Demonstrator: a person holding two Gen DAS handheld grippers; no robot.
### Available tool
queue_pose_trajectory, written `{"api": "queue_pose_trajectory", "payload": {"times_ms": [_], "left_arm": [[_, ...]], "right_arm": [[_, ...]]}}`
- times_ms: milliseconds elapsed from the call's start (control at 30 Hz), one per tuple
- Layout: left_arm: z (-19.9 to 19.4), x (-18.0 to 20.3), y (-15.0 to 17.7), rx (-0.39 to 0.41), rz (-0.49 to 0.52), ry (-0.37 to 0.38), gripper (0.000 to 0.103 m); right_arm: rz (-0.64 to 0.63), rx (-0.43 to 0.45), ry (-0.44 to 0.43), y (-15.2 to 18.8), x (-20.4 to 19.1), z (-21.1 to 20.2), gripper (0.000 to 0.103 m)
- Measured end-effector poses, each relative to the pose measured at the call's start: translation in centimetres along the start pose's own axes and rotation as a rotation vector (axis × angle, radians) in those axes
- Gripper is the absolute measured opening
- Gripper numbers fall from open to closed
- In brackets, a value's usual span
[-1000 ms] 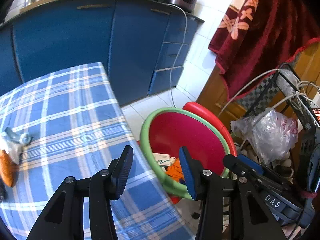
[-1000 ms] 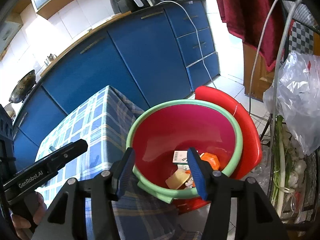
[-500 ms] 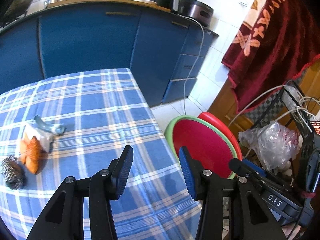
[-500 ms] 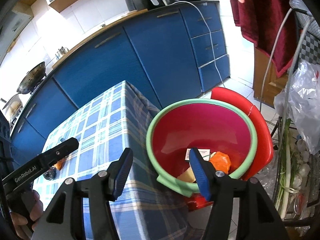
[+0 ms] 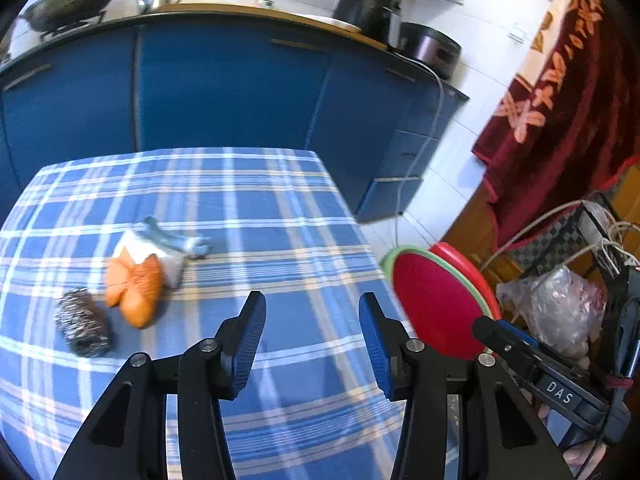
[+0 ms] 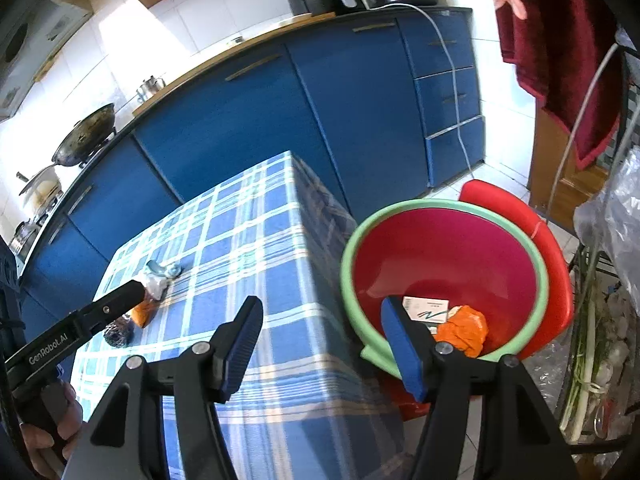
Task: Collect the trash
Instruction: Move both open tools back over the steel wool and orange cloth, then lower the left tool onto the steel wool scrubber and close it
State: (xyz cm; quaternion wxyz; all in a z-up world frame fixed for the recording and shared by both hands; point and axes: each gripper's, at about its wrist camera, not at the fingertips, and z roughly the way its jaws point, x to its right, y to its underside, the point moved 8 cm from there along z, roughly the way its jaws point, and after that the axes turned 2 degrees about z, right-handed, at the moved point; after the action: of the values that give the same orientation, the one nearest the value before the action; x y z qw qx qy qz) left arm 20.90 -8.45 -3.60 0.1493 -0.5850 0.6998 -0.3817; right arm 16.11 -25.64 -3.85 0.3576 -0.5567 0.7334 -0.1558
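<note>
Three pieces of trash lie close together on the blue-checked surface [image 5: 256, 208], toward its left side in the left wrist view: an orange crumpled wrapper [image 5: 134, 290], a white and grey-blue wrapper [image 5: 164, 246] touching its far edge, and a dark metallic scouring ball [image 5: 82, 322] just beside the orange one on the near left. The picture is blurred, so what the wrappers once held cannot be told.

Off the right edge of the surface, lower down, stands a red basin with a green rim [image 6: 444, 256], resting on something red. Inside it lie a white printed card [image 6: 426, 308] and an orange crumpled piece [image 6: 462, 330], touching each other at the bottom.

The left tool [image 5: 312, 340] hangs above the surface, its blue pads partly apart and nothing between them; the trash is ahead and to its left, not yet reached. The right tool [image 6: 320, 344] sits over the corner of the surface beside the basin; its jaws have just been opening, and they hold nothing.

By the look of it, the task is partway done: some items are in the basin, and three remain to be picked up.

Behind are blue kitchen cabinets [image 5: 224, 88] and a dark red hanging cloth [image 5: 560, 112] at right.
</note>
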Motion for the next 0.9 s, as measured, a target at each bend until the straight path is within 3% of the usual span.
{"api": "queue_pose_trajectory", "payload": {"times_ms": [567,900], "left_arm": [[-3.9,-10.2,1.1,0.049,-0.152,-0.158,0.050],[-3.5,-15.1,2.4,0.025,-0.233,-0.220,0.051]], "right_arm": [[-0.083,-0.046,-0.071,1.0,-6.2,2.4,0.066],[-0.126,-0.080,-0.083,2.0,-9.2,4.0,0.067]]}}
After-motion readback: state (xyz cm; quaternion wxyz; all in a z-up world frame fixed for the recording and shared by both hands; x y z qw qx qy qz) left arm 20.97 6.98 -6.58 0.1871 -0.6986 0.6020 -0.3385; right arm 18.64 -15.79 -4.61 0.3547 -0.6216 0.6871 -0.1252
